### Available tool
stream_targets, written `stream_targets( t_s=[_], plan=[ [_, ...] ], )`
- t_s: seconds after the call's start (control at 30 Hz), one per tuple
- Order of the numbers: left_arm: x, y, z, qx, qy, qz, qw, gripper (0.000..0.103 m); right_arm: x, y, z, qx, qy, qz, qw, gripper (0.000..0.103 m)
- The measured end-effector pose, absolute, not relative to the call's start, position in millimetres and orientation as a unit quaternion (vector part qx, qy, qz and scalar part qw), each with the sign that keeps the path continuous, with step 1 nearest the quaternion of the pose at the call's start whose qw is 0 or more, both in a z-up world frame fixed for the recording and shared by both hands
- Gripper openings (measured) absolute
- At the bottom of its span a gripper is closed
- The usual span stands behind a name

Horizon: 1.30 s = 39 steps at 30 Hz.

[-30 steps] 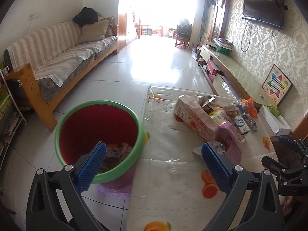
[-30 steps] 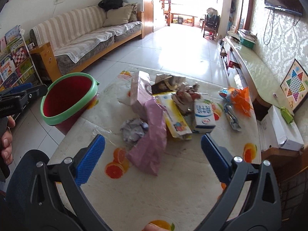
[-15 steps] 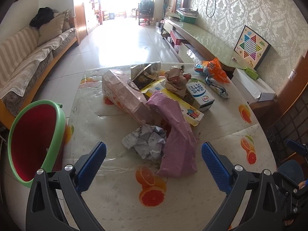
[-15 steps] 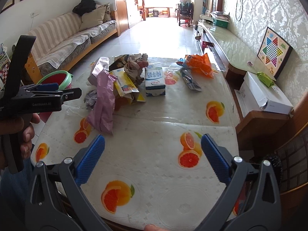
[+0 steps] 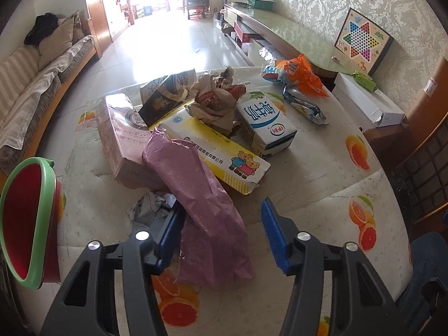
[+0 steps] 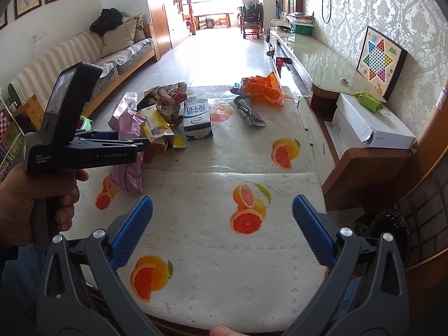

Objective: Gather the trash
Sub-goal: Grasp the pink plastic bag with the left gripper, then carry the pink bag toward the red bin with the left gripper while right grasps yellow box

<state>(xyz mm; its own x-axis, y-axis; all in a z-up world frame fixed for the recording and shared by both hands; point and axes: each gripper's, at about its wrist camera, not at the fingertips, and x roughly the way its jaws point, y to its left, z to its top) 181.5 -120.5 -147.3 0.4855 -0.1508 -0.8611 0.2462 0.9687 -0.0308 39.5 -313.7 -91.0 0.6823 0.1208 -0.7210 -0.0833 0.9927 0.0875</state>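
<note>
The left tongs (image 5: 222, 232) are closing around the near end of a crumpled pink foil bag (image 5: 207, 212), which lies between their blue pads; the left pad looks to be against the bag's edge while the right pad stands apart from it, so the bag is not yet pinched. The step in hand seems to be picking up this bag. Just left of the tongs lies a crumpled grey paper wad (image 5: 151, 207), and further left, off the table (image 5: 313, 173) edge, stands the red bin with a green rim (image 5: 25, 218). Beyond the bag are a yellow bear-print box (image 5: 224, 154), a pink carton (image 5: 120, 137), a milk carton (image 5: 266, 123) and an orange wrapper (image 5: 302, 75). The right tongs (image 6: 222, 232) hang spread and empty over bare tablecloth. Next, I judge, the pads must finish closing, then lift the bag leftward to the bin.
</note>
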Motion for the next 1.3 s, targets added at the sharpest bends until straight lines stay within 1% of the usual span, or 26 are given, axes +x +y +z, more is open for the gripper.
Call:
stream_targets(
  t_s=[0.03,0.07,0.1,0.17,0.2,0.27,0.53,0.63,0.9,1.1,1.3],
  plan=[
    [182.3,-119.4,-149.5,0.048,0.497,-0.115,0.859,0.041,39.1,-314.1,-91.3,0.024,0.395,0.055,0.917,0.098],
    [182.9,-118.2,-151.8,0.045,0.501,-0.118,0.856,0.033,39.4,-313.6,-91.4,0.024,0.395,0.054,0.917,0.098],
    [183.7,-116.4,-154.1,0.038,0.507,-0.122,0.852,0.031,39.4,-314.2,-92.2,0.025,0.396,0.054,0.916,0.098],
    [183.3,-113.6,-155.6,0.034,0.510,-0.127,0.850,0.018,39.3,-314.6,-93.0,0.026,0.398,0.054,0.915,0.098],
    [183.1,-112.5,-155.4,0.033,0.509,-0.130,0.850,0.017,39.3,-314.0,-92.9,0.025,0.398,0.054,0.915,0.098],
    [182.1,-109.3,-154.2,0.028,0.509,-0.136,0.849,0.013,39.4,-313.1,-93.6,0.023,0.399,0.055,0.915,0.098],
    [168.0,-96.3,-130.2,-0.005,0.486,-0.160,0.859,0.011,44.8,-298.6,-92.3,0.011,0.401,0.065,0.914,0.098],
    [158.9,-84.9,-116.0,-0.030,0.473,-0.171,0.864,0.011,47.1,-291.5,-92.9,0.003,0.401,0.071,0.913,0.098],
    [131.5,-46.5,-81.4,-0.042,0.433,-0.167,0.885,0.011,71.6,-256.8,-92.5,-0.033,0.396,0.093,0.913,0.098],
    [114.2,-11.1,-73.8,-0.060,0.420,-0.154,0.892,0.011,105.2,-212.1,-98.3,-0.080,0.386,0.118,0.911,0.098],
    [95.7,22.0,-79.0,-0.079,0.417,-0.133,0.896,0.012,147.1,-175.3,-112.8,-0.140,0.381,0.123,0.905,0.098]
  ],
)
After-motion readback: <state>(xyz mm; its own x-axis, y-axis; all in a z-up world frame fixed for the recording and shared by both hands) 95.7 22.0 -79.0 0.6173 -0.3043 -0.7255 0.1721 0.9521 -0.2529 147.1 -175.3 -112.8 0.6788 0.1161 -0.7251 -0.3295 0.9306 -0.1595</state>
